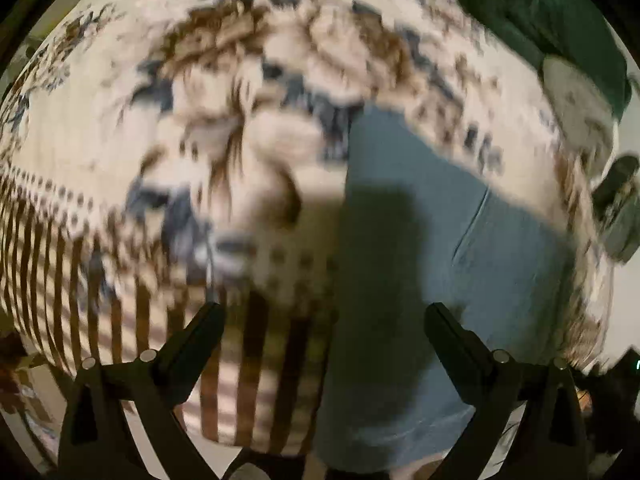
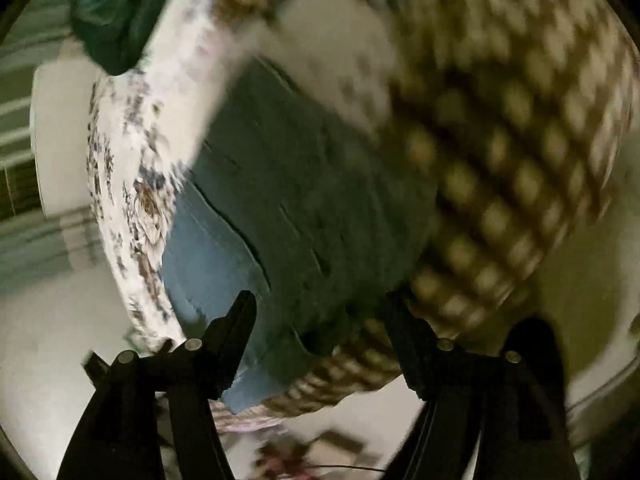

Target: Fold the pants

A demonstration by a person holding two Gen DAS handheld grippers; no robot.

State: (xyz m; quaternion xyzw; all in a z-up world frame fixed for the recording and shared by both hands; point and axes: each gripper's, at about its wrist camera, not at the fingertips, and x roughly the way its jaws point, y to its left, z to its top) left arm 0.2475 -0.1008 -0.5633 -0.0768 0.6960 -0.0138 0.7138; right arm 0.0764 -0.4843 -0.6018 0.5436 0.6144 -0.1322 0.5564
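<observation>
The blue-grey pants (image 1: 460, 240) lie flat on a floral and striped bedspread (image 1: 100, 152), right of centre in the left wrist view. My left gripper (image 1: 324, 308) hangs over their left edge, pointing down. Its jaws stand wide open with nothing between them, and its shadow falls on the cloth. In the right wrist view the pants (image 2: 300, 200) show layered folds with a brighter blue layer at the lower left. My right gripper (image 2: 322, 304) hovers over their near end, with its fingers apart and no cloth pinched. Both views are blurred.
A dark green cloth (image 1: 540, 12) lies at the far corner of the bed, also visible in the right wrist view (image 2: 108, 12). A blurred dark grey object (image 1: 616, 208) sits at the bed's right edge. Pale floor (image 2: 60, 340) surrounds the bedspread (image 2: 520, 140).
</observation>
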